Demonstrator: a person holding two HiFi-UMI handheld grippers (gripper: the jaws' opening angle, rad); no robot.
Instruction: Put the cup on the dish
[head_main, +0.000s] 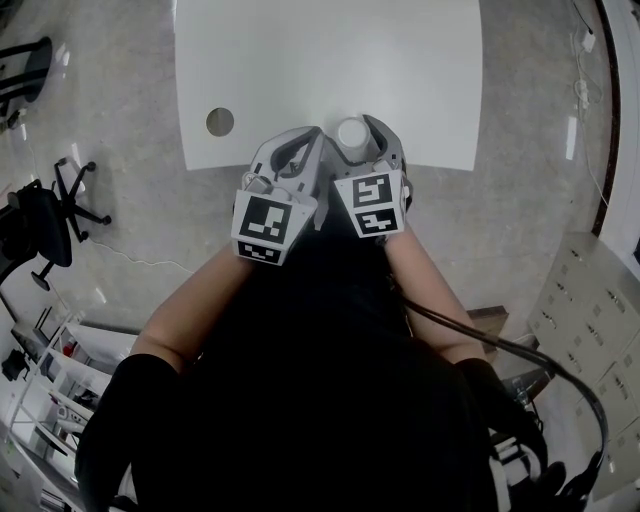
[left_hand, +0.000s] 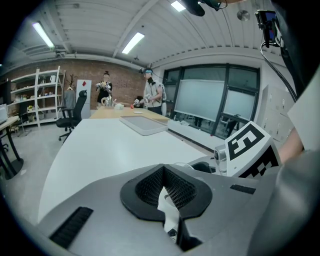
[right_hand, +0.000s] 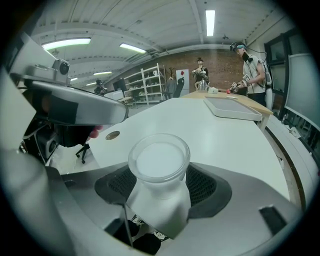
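The person stands at the near edge of a white worktop (head_main: 330, 60) and holds both tools close together in front of the body, just beside each other. The right claw (head_main: 360, 140) is pinching a white cup (head_main: 351, 131). In the right gripper view the two dark meshed pads (right_hand: 202, 185) press on the cup's lower body from both sides, and its round rim with the pale inside faces upward. The cup is held in this claw over the near edge of the worktop and is not on any dish. The left claw (head_main: 300, 140) is pressed together and carries nothing. In the left gripper view its black pads meet, and only a thin pale slit shows between them. Each tool has a cube with square black-and-white markers, one on the left (head_main: 268, 225) and one on the right (head_main: 375, 203). A round hole (head_main: 220, 122) lies in the worktop to the left of the claws. Far along the worktop a shallow rectangular tray (right_hand: 232, 107) rests flat, well apart from the cup. Behind it two persons (right_hand: 252, 65) stand near another table, and an office chair (head_main: 40, 215) stands on the floor at the left.
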